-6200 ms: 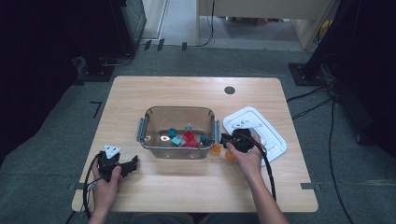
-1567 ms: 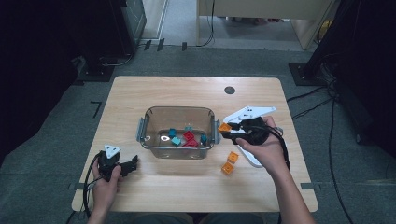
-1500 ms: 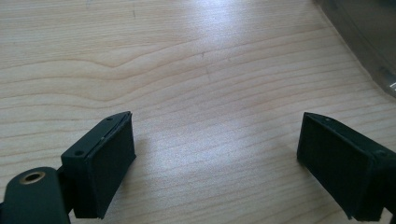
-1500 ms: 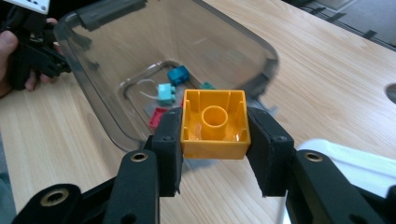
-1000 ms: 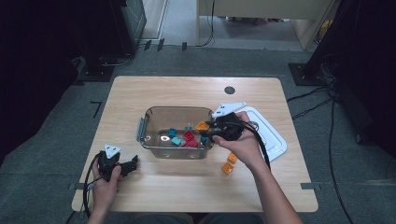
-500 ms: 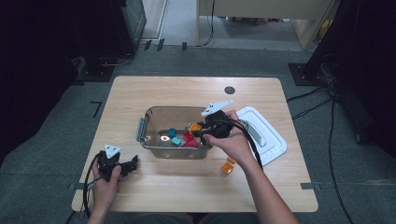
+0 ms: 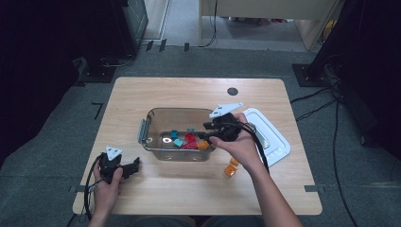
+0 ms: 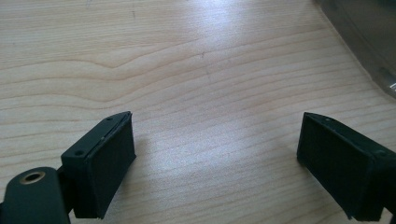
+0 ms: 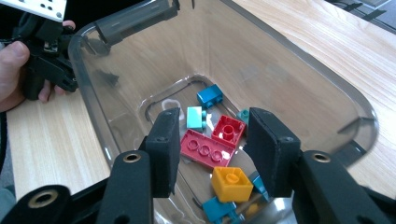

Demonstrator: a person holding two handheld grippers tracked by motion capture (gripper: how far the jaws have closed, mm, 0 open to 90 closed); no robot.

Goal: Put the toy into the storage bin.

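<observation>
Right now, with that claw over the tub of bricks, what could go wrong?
The right gripper hangs inside the bin, its jaws just opened and nothing between them; the orange brick lies below on the pile, so lifting out carelessly might catch the bin's wall. Two more orange bricks sit on the table close under the right forearm, which could knock them aside. The left gripper rests open, well clear.
</observation>
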